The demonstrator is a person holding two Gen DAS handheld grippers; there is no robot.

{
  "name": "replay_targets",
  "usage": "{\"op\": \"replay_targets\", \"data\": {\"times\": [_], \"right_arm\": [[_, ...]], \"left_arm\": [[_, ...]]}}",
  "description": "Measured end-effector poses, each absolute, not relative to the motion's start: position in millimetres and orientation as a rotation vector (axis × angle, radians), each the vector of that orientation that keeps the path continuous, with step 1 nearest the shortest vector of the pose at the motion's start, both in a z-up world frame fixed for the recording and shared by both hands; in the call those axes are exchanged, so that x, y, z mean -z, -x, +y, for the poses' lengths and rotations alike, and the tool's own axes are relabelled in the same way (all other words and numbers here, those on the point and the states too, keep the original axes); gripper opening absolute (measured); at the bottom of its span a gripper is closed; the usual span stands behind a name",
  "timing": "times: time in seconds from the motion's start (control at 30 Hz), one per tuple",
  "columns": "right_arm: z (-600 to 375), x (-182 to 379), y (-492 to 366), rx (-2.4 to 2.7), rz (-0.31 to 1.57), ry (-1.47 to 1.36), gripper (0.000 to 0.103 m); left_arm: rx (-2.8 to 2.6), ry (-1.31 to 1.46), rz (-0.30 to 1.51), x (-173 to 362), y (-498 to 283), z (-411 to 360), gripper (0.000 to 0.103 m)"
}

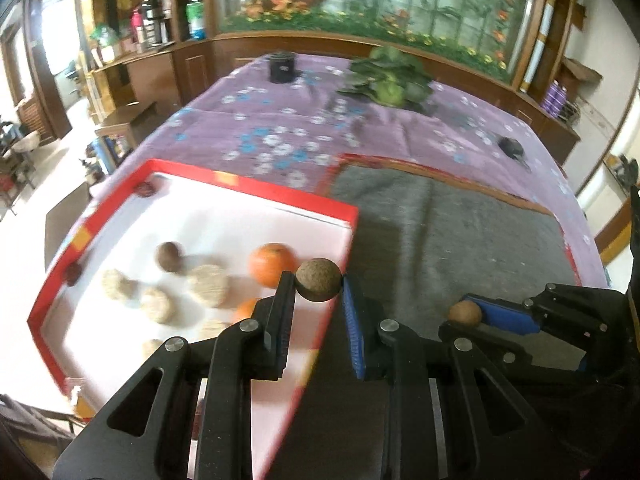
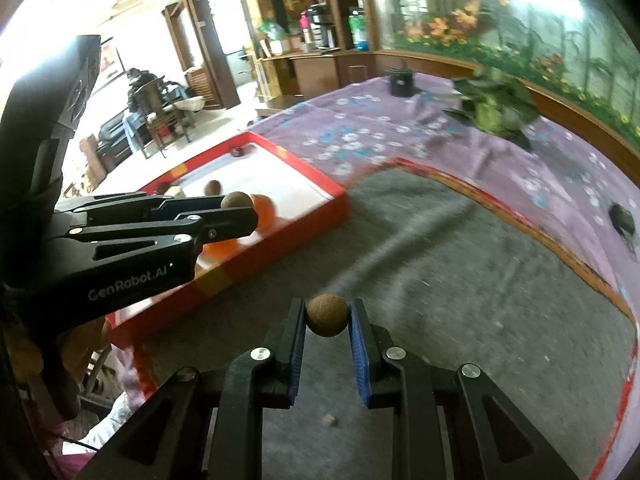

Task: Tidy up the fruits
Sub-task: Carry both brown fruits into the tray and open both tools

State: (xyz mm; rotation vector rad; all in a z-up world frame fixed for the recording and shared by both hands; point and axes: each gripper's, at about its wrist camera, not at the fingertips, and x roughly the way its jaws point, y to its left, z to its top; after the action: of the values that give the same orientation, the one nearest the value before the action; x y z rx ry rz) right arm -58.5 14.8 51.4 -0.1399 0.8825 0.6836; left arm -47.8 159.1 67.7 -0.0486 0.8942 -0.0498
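Note:
My left gripper (image 1: pixel 319 280) is shut on a small round brown fruit (image 1: pixel 319 285), held above the right edge of the red-rimmed white tray (image 1: pixel 256 184). In the tray lie an orange (image 1: pixel 271 264), a second orange (image 1: pixel 247 309) partly hidden by my finger, a dark brown fruit (image 1: pixel 169 255) and several pale round fruits (image 1: pixel 208 284). My right gripper (image 2: pixel 327 312) is shut on another small brown fruit (image 2: pixel 327 315), above the grey mat (image 2: pixel 460 280). It shows in the left wrist view (image 1: pixel 466 315), low right. The left gripper (image 2: pixel 240 206) shows at the left of the right wrist view.
The table has a purple flowered cloth (image 1: pixel 280 128). A black jar (image 1: pixel 283 66) and a green leafy plant (image 1: pixel 388 78) stand at the far end. A small dark object (image 1: pixel 511 146) lies at the right. Wooden cabinets and a large planted glass tank back the table.

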Motion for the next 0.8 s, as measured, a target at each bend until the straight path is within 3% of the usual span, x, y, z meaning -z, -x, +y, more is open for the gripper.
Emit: {"op": "replay_targets", "data": {"times": [0.43, 0.8], "right_arm": [[94.2, -53.6, 49.7, -0.826, 0.888, 0.209, 0.021], [122.4, -41.8, 44.3, -0.861, 0.921, 0.232, 0.021]], "left_arm": [[-0.109, 0.128, 0.903, -57.6, 53.8, 230.9, 0.023], [-0.145, 0.119, 0.922, -45.9, 47.6, 240.7, 0.023]]}}
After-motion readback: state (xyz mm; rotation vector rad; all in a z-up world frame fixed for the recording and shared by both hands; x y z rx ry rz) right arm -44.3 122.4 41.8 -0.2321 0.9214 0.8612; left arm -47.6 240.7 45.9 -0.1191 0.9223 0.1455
